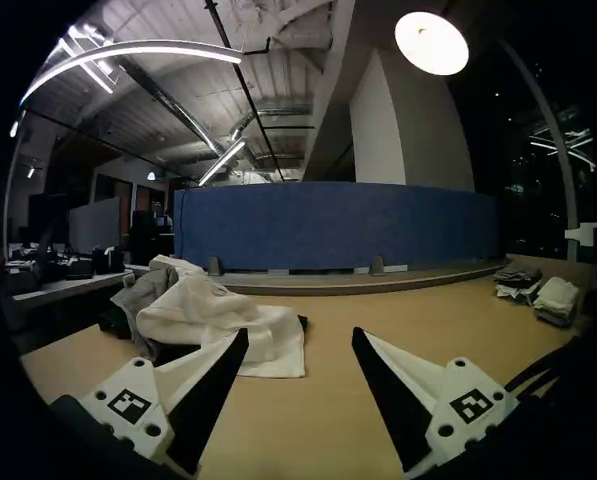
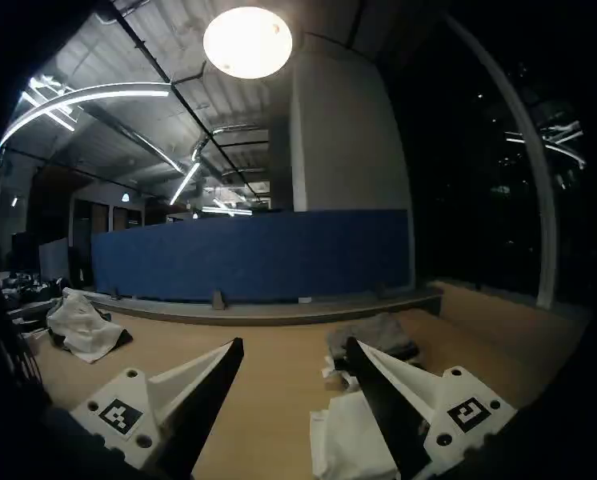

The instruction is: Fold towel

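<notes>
A crumpled pile of towels lies on the wooden desk; its top cream towel [image 1: 218, 320] spreads toward me, with grey cloth [image 1: 142, 296] beneath and behind it. My left gripper [image 1: 298, 336] hovers open just in front of the pile, its left finger overlapping the towel's near edge, nothing between the fingers. The same pile [image 2: 81, 326] sits far off to the left in the right gripper view. My right gripper [image 2: 292, 346] is open over the desk, beside a stack of folded towels: a grey one [image 2: 374, 332] behind and a white one [image 2: 342, 436] under the right finger.
A blue partition [image 1: 330, 224] runs along the desk's far edge. Folded towels [image 1: 538, 294] are stacked at the desk's right end in the left gripper view. Other desks with clutter [image 1: 58, 268] stand to the left. Bare wooden desk [image 1: 330, 400] stretches between the pile and the stack.
</notes>
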